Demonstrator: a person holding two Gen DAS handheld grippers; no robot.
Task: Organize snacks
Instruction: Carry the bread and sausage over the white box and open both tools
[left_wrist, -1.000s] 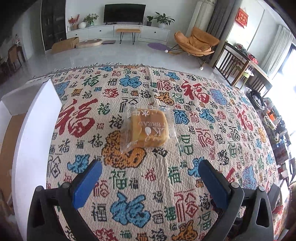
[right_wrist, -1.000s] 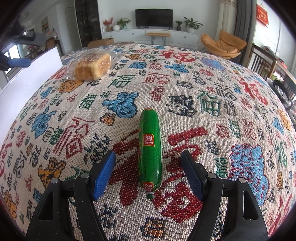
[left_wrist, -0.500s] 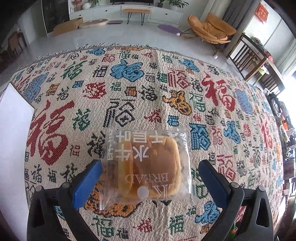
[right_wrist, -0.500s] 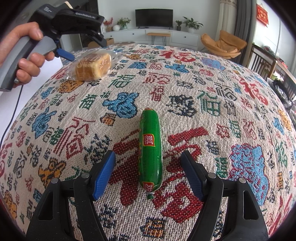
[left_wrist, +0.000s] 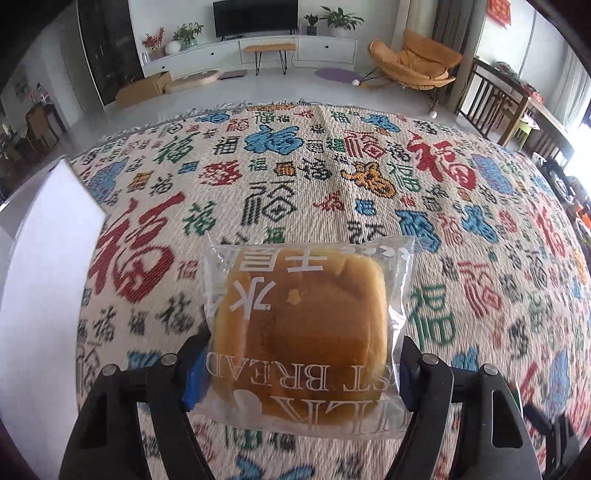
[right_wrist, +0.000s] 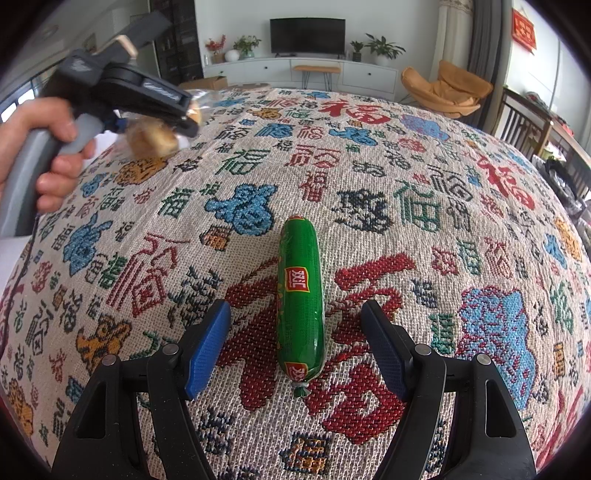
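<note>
A: While the left gripper (left_wrist: 301, 373) is closing in on the bread packet (left_wrist: 303, 325), its jaws have just been narrowing, and the blue pads are now sitting against both sides of the wrapper, so I am reading it as pinching the bread.

B: I am seeing the same from the right wrist view, though that far corner is blurring; the packet is sitting between the fingers just over the patterned cloth (left_wrist: 369, 192). Whether it is resting on the cloth or hanging clear, I cannot tell.

A: What is worrying me is the wrapper. It is slack plastic around a soft loaf, so the pads may be catching film more than bread, and the packet could be slipping out on the lift.

B: Squeezing harder is risking the opposite, a crushed loaf. And the white box (left_wrist: 40, 266) is standing just to the left, so a swing toward it could be clipping its wall.

A: The right gripper (right_wrist: 295, 343) is hanging spread wide, touching nothing, with the green sausage (right_wrist: 301, 299) lying lengthwise on the cloth between its fingers.

B: That sausage is round and glossy. If the jaws are coming down off-centre, it may be rolling aside or squirting out.
</note>
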